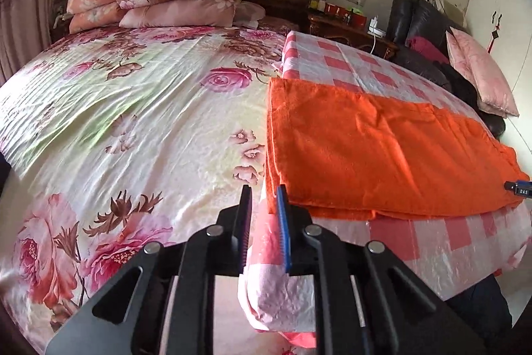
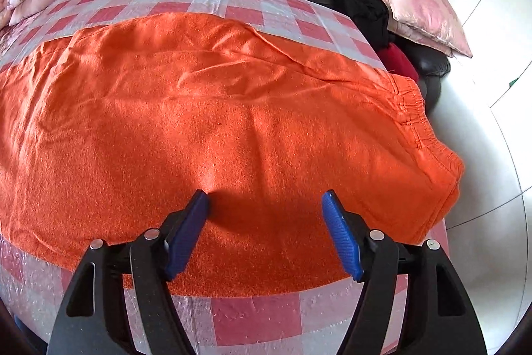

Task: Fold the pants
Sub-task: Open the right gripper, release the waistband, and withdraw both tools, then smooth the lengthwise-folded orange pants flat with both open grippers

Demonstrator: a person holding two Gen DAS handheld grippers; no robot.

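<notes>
The orange pants (image 2: 232, 128) lie flat on the checked sheet (image 2: 252, 321) so I can fold them. My left gripper (image 1: 264, 215) pinches that sheet's corner beside the pants; my right gripper (image 2: 266, 222) hovers spread above their near edge, holding nothing.

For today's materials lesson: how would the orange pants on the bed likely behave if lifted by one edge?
The orange pants would probably droop: they lie creased, following the checkered cover. Their fuzzy surface suggests decent grip. Already doubled over, the layers might slide apart if only one is pinched.
</notes>
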